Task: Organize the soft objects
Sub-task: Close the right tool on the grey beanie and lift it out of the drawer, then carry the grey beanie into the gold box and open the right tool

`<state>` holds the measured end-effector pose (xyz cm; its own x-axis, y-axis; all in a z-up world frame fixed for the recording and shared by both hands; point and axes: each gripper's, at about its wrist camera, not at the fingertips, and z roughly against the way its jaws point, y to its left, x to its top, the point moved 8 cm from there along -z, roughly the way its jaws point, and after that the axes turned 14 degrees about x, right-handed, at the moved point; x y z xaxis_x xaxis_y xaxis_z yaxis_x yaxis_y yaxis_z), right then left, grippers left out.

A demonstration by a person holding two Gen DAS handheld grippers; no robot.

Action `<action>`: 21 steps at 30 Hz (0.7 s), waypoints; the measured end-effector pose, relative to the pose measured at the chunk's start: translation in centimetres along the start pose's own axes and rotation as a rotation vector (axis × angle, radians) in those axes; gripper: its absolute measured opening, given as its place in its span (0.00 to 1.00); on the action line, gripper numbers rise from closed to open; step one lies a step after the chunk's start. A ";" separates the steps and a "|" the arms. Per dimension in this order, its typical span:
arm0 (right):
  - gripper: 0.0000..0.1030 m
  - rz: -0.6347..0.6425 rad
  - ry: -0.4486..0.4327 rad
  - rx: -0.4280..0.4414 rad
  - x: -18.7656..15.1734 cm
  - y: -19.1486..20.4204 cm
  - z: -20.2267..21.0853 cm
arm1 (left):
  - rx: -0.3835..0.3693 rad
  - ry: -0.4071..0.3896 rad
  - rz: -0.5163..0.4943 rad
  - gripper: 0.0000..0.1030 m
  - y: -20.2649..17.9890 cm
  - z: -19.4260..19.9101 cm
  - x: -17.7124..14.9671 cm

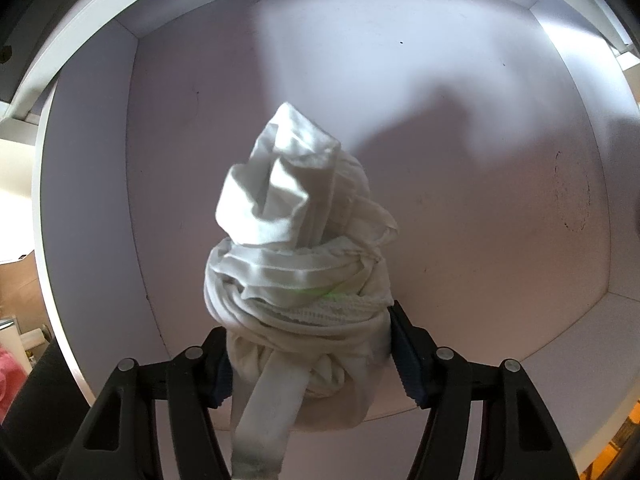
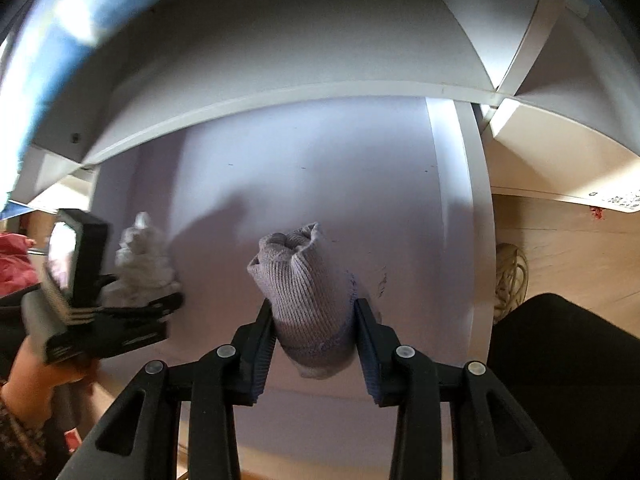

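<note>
White shelf compartment [image 1: 460, 240] filled both wrist views, its floor bare apart from the two bundles in the grippers; a neighbouring cubby showed at upper right in the right wrist view, nothing visible in it. Left gripper [image 1: 308, 356] pointed down into the compartment and was clamped on a white rolled cloth bundle [image 1: 296, 240], pads pressed to both sides of its lower wraps, a flat band hanging toward the camera. Whether the bundle's far end touched the shelf floor I couldn't tell. Same bundle and left gripper showed at the left edge of the right wrist view [image 2: 140, 264], held by a person's hand [image 2: 36, 368]. Right gripper [image 2: 314, 320] was closed on a grey knitted sock roll [image 2: 304, 288], pads squeezing its sides, open cuff end facing the shelf floor; it looked clear of the floor, not certain. The two bundles sat near each other, not touching. Progress, as a judgement: both soft items grasped and over the compartment, neither released yet; setting down and letting go were left. Pink fabric [image 2: 16, 268] at far left may be more to sort, unclear.
</note>
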<state>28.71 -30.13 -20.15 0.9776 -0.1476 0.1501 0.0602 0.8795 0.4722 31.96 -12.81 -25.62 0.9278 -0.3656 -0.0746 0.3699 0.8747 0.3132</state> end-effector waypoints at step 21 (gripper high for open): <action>0.36 0.141 -0.128 0.167 0.8 10.3 15.9 | -0.001 0.006 -0.004 0.61 -0.2 -0.9 0.0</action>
<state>26.91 -28.38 -1.36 0.9398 -0.0939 0.3285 -0.1196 0.8102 0.5738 31.88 -12.70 -26.59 0.9267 -0.3668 -0.0817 0.3733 0.8738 0.3117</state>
